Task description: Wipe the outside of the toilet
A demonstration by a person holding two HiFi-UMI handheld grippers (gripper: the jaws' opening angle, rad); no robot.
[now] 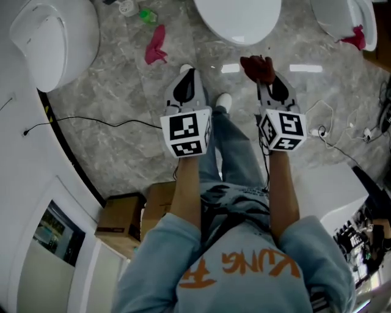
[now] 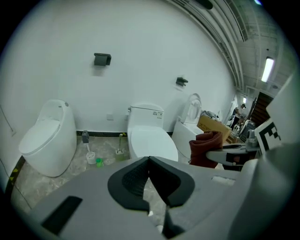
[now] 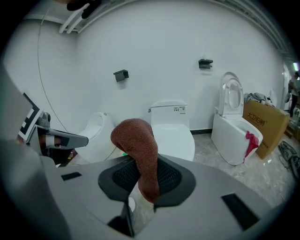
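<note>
Straight ahead stands the white middle toilet (image 1: 238,18) (image 2: 150,140) (image 3: 174,133), lid down. My right gripper (image 1: 266,78) (image 3: 145,183) is shut on a dark red terry cloth (image 1: 258,66) (image 3: 139,150) (image 2: 206,147), which stands up out of the jaws. It hovers over the floor just short of the bowl's front. My left gripper (image 1: 188,72) (image 2: 149,161) is level with it on the left, shut with nothing between its pads. Below both grippers are the person's legs and white shoes.
Another toilet (image 1: 55,36) (image 2: 47,138) stands left, and a third (image 1: 342,18) (image 3: 232,126) right with its lid up and a red rag (image 3: 251,140) on it. A pink rag (image 1: 156,46), toilet brush (image 2: 90,154), green bottle (image 2: 99,162), floor cables (image 1: 91,122) and cardboard boxes (image 1: 122,223) (image 3: 262,126) lie around.
</note>
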